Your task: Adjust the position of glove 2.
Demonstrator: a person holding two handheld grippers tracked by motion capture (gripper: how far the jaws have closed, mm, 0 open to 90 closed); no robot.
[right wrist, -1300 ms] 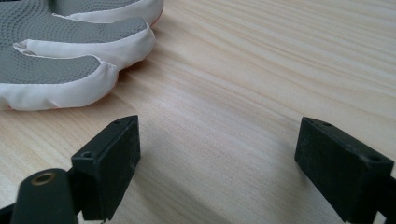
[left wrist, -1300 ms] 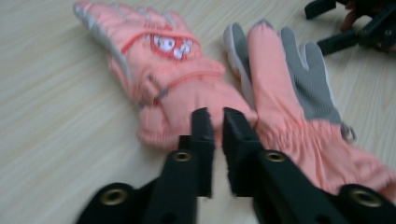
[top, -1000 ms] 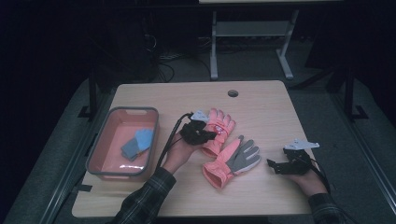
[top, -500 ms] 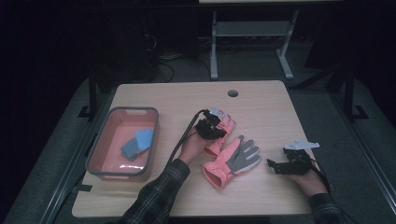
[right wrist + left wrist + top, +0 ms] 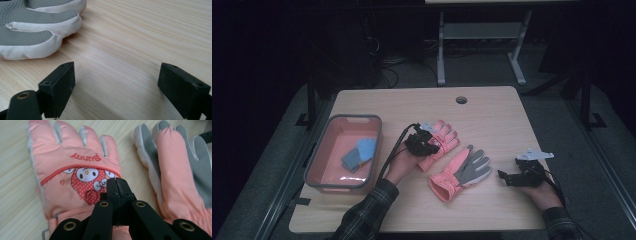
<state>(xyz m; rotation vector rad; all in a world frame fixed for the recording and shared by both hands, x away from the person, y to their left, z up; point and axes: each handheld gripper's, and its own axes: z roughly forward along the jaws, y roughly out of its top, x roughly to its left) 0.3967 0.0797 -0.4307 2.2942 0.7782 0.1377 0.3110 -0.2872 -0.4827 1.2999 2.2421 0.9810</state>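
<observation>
Two pink gloves lie mid-table. One glove [image 5: 444, 137] [image 5: 75, 167] lies back up, showing a cartoon face. The other glove [image 5: 464, 172] [image 5: 180, 170] [image 5: 32, 27] lies grey palm up to its right. My left gripper [image 5: 432, 142] [image 5: 117, 181] is shut, jaws pressed together, tips low over the cartoon glove's back near the cuff; I see no fabric between them. At the table's right, my right gripper [image 5: 504, 177] [image 5: 116, 75] rests open and empty, pointing at the grey-palmed glove's fingertips, a short gap away.
A pink bin with a grey rim [image 5: 319, 165] stands at the table's left and holds a blue folded item [image 5: 360, 152]. A cable hole [image 5: 461, 99] marks the far edge of the wooden table [image 5: 497, 130]. Dark floor and a desk frame lie beyond.
My left hand swung toward the far right over the cartoon glove, then came back nearer its cuff and lower. The right hand and both gloves stayed put.
</observation>
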